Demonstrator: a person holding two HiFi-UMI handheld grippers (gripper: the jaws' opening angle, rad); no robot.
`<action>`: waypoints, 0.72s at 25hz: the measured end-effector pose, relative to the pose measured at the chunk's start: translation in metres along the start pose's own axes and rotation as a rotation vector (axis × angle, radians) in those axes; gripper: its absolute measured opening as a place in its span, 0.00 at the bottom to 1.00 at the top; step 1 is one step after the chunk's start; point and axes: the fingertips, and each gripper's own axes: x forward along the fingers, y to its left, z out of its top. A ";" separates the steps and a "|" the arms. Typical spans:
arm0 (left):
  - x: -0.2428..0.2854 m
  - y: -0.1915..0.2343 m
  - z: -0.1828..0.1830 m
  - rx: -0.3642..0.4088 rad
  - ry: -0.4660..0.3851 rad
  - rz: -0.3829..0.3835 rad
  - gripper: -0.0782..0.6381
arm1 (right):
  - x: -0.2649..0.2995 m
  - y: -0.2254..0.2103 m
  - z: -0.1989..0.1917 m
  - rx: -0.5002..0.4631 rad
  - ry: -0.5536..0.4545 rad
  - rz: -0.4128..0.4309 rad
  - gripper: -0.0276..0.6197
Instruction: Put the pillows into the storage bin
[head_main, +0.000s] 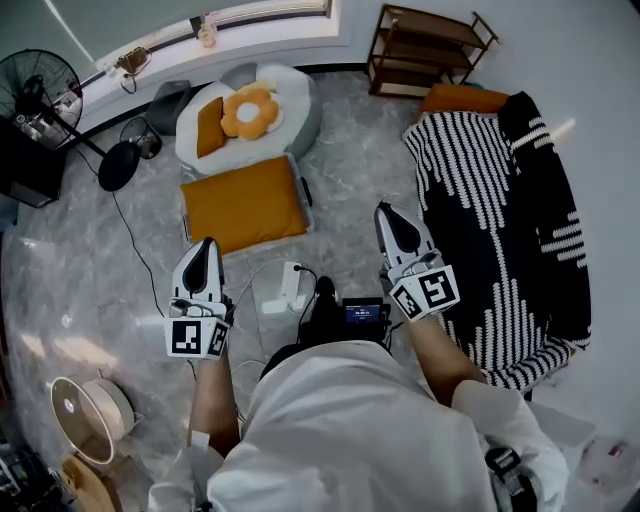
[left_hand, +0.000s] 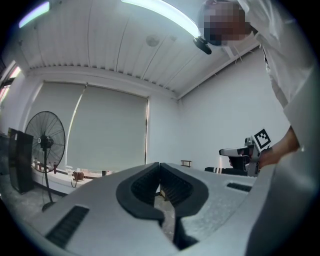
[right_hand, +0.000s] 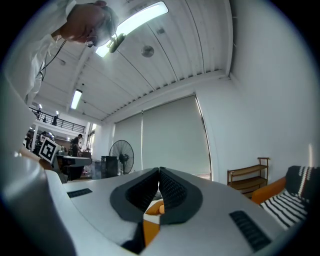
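The left gripper (head_main: 207, 243) and the right gripper (head_main: 386, 210), two of them, each with a marker cube, were held level above the grey marbled floor (head_main: 350, 150). Each gripper's own view showed its ribbed black pads pressed together with nothing between them (the orange seen past the right jaws lay further off, not in a grip). Only the head view took in the whole layout. A black-and-white striped blanket (head_main: 500, 230) covered the couch on the right, and a rounded white beanbag (head_main: 290, 120) sat at the top. Nearer the person was the storage bin (head_main: 302, 192), and the square orange pillow (head_main: 243, 205) appeared to lie flat inside its grey rim, ahead of the grippers and between them. Four pillows could be counted: that one, a flower-shaped pillow (head_main: 250, 110) and a small orange pillow (head_main: 209, 127) on the beanbag, and an orange pillow (head_main: 462, 98) at the blanket's far end. The gripper views showed the ribbed ceiling and roller blinds instead; both also caught the single standing fan (head_main: 40, 92) and the slatted wooden shelf (head_main: 428, 45).
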 end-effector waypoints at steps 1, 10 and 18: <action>-0.006 -0.003 -0.007 -0.011 0.011 -0.003 0.12 | -0.005 0.007 -0.006 0.009 0.011 -0.005 0.09; -0.038 -0.022 -0.038 -0.040 0.050 -0.016 0.12 | -0.050 0.035 -0.021 -0.015 0.046 -0.066 0.09; -0.037 -0.036 -0.028 -0.042 0.034 -0.038 0.12 | -0.058 0.031 -0.015 -0.037 0.042 -0.064 0.09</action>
